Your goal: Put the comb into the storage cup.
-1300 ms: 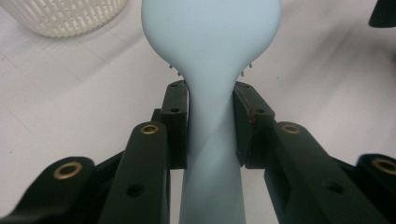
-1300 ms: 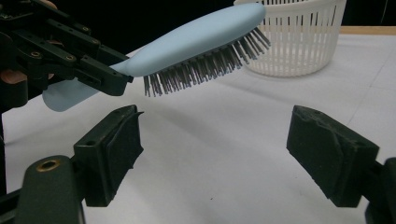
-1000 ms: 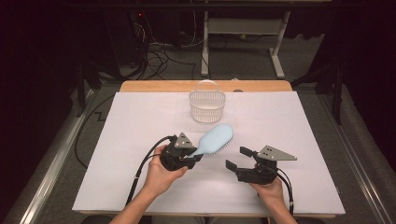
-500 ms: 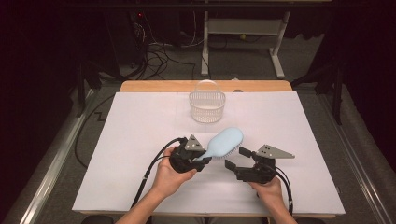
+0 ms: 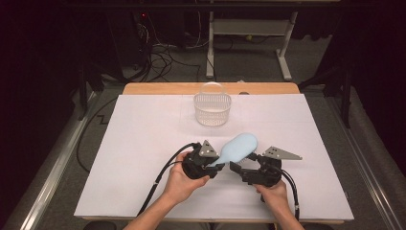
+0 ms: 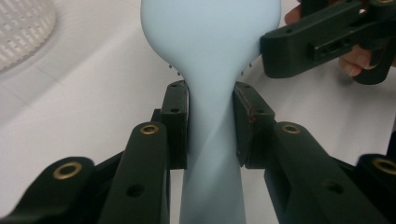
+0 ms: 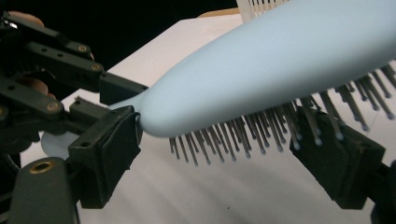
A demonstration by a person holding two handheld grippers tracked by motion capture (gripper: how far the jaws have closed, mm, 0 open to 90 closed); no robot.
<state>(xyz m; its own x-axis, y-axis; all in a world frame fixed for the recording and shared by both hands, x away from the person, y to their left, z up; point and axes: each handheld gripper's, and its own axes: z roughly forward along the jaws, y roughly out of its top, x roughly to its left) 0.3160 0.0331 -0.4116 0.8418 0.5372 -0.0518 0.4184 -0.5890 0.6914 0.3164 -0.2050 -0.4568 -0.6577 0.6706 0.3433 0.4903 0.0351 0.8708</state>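
The left gripper [image 5: 216, 165] has carried the pale blue hairbrush [image 5: 238, 147] sideways since a second ago, away from the middle of the white surface [image 5: 119, 158] and over toward the right gripper [image 5: 244, 168], which has kept its place. The brush head, which earlier hung well short of the right gripper, now sits just above it.

In the left gripper view, the left gripper [image 6: 211, 123] is clamped on the hairbrush [image 6: 210, 60] at the narrow neck of its handle, one black pad pressed flat against each side, with the handle running down between the arms. The brush is lifted off the surface, head pointing away from the person and tilted up toward the white basket [image 5: 212, 109], which stands well beyond it near the far edge.

In the right gripper view, the right gripper [image 7: 224, 154] stands spread wide beneath the hairbrush [image 7: 280, 65]. Its bristles [image 7: 243, 135] hang down into the gap. The pad nearer the handle sits just against the tapering end of the head, and the other pad lies under the bristle tips; neither presses on the body of the brush.
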